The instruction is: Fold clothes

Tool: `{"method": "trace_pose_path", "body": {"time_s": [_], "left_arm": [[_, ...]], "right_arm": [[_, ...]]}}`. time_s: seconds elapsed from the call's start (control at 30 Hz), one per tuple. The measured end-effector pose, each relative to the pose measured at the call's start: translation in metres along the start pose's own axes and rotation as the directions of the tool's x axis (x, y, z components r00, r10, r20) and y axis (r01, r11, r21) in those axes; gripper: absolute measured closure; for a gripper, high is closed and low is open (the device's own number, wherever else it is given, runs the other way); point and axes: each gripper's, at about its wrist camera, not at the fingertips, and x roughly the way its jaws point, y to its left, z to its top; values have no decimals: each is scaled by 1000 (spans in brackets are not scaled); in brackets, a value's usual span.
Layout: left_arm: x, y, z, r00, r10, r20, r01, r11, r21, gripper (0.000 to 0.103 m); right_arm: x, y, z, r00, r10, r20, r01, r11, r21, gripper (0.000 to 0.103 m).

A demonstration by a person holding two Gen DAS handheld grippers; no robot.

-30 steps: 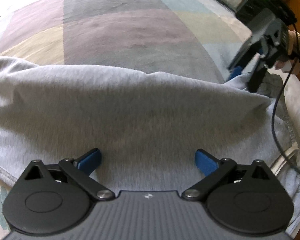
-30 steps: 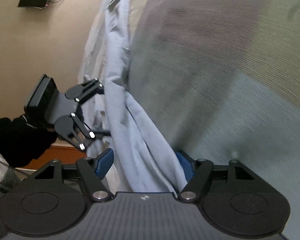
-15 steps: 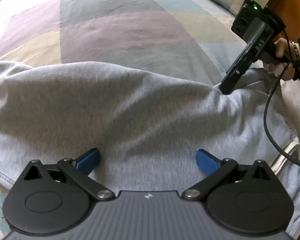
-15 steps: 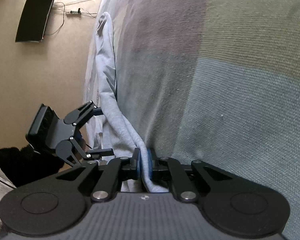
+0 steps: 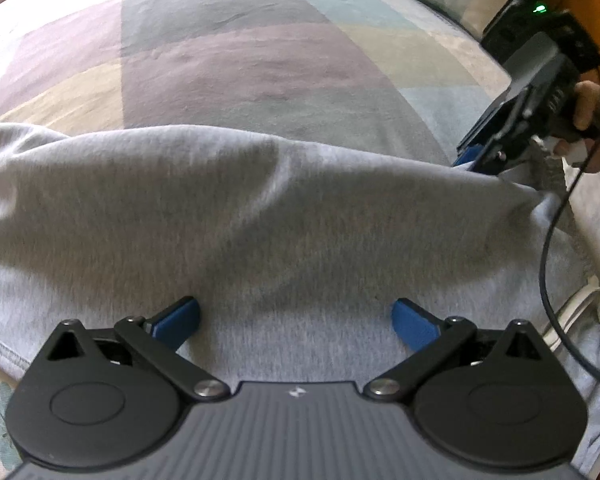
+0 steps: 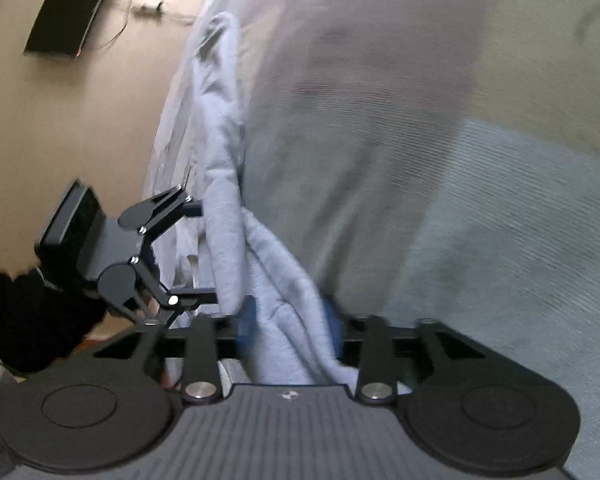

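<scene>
We see the right gripper jaws just reopening, grey cotton garment loose between them; left gripper spread. Fold at 3 o'clock may slip.

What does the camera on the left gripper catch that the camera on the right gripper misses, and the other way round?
Only the left camera shows the person's hand and a black cable.

Only the right camera shows the tan floor and a flat black object lying on it.

Both show the grey garment, the patchwork bedcover, the left gripper open over the garment, and the right gripper, whose jaws have just been opening, with the garment between them.
</scene>
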Motion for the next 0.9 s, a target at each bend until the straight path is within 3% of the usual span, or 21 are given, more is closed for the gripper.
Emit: {"method": "trace_pose_path", "body": {"time_s": [0.03, 0.07, 0.23, 0.37, 0.5, 0.57, 0.6, 0.7, 0.8, 0.9], "left_arm": [[0, 0, 1, 1000, 1, -1, -1, 1000, 3, 1], [1, 0, 1, 1000, 2, -2, -2, 1000, 4, 1], [-4, 2, 5, 1000, -6, -9, 6, 1000, -27, 1], [-12, 6, 5, 1000, -10, -6, 9, 998, -54, 2], [-15, 7, 4, 1000, 7, -15, -8, 999, -49, 2], [-14, 7, 3, 1000, 16, -25, -18, 999, -50, 2], [-13, 7, 3, 999, 19, -30, -21, 998, -52, 2], [-16, 8, 2, 999, 27, -19, -28, 998, -51, 2], [-24, 10, 4, 999, 44, 15, -43, 999, -31, 2], [-29, 20, 11, 997, 74, 37, -73, 997, -15, 2]], "right_arm": [[1, 9, -1, 998, -62, 3, 62, 997, -39, 81], [3, 18, -3, 992, -125, 9, 126, 989, -76, 85], [-1, 44, -13, 967, -246, 73, 254, 956, -150, 91], [-22, 55, -20, 928, -319, 192, 347, 928, -134, 93], [-55, 49, -21, 838, -443, 318, 472, 882, -14, 93], [-65, 41, -21, 786, -510, 348, 526, 848, 55, 93], [-68, 36, -22, 771, -533, 348, 544, 836, 75, 93], [-65, 32, -21, 747, -585, 316, 586, 804, 102, 90], [-68, 41, -18, 746, -565, 352, 567, 817, 106, 86], [-64, 53, -8, 752, -535, 385, 549, 832, 84, 73]]}}
